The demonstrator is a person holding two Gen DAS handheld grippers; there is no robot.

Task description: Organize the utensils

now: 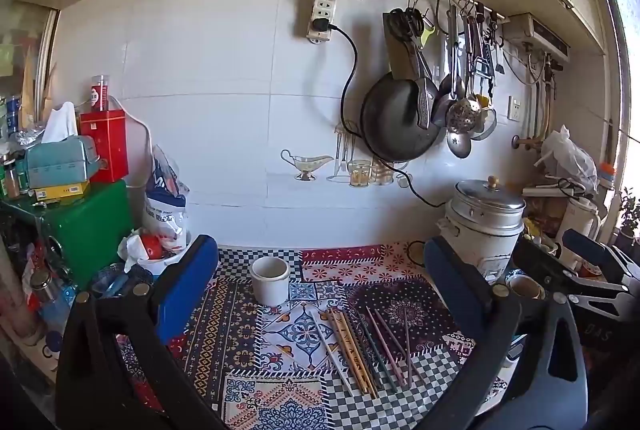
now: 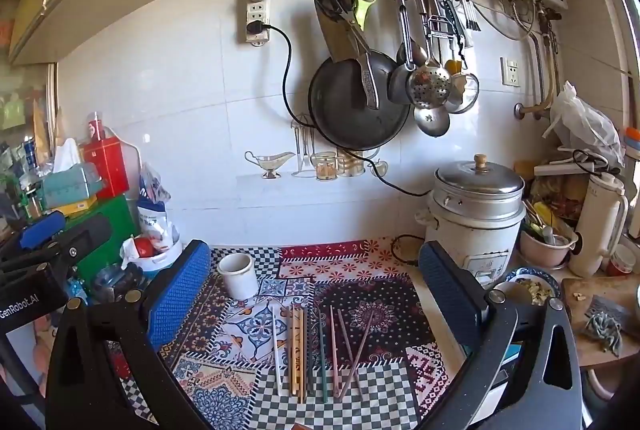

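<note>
White tiled kitchen wall (image 1: pixel 208 133) at the back, with a colourful patchwork-patterned cloth (image 2: pixel 360 270) over the counter. Silver-lidded white rice cooker (image 2: pixel 476 213) sits at the right. Small white ceramic cup (image 1: pixel 270 280) stands upright on the cloth, just behind a row of loose mixed-colour chopsticks (image 2: pixel 316 350) lying flat. Left gripper (image 1: pixel 320 290) and right gripper (image 2: pixel 316 290) both hover spread wide, holding nothing.

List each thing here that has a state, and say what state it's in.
left gripper: open, empty
right gripper: open, empty
white cup: upright, looks empty
chopsticks: lying loose on the cloth
rice cooker: lid on
black plug: in the power strip
</note>
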